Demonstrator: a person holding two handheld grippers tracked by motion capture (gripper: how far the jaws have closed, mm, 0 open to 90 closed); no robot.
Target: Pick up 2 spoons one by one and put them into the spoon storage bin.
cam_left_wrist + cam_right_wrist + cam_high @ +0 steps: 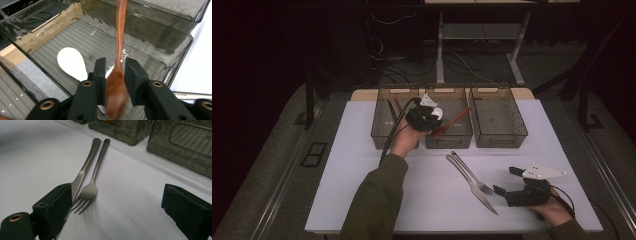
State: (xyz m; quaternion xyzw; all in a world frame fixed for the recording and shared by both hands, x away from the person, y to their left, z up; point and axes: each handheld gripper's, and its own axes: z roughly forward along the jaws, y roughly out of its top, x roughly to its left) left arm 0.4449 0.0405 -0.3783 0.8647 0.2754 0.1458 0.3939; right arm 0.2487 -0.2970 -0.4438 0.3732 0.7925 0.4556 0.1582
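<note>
I am holding my left gripper over the middle bin of three smoky clear bins lined up along the far side of the white table, and its jaws are pinching a brown wooden spoon just above the bowl, the pads pressing on both sides of the neck. In the left gripper view the spoon's handle is running up and away over the bin's ribbed floor, and its bowl is hanging blurred between the jaw bases. A white spoon is lying flat on the bin floor just left of my jaws. In the high view the wooden handle is sticking out to the right across the middle bin. The left bin is holding some thin dark utensils; I cannot tell what they are. The right bin is looking bare inside. My right gripper is resting near the table's near right edge with its jaws spread wide apart and gripping nothing. A metal fork and a metal knife are lying side by side on the table just in front of it, handles pointing toward the bins, the fork's tines close to my left jaw. I am finding no brand, label or writing readable anywhere.
</note>
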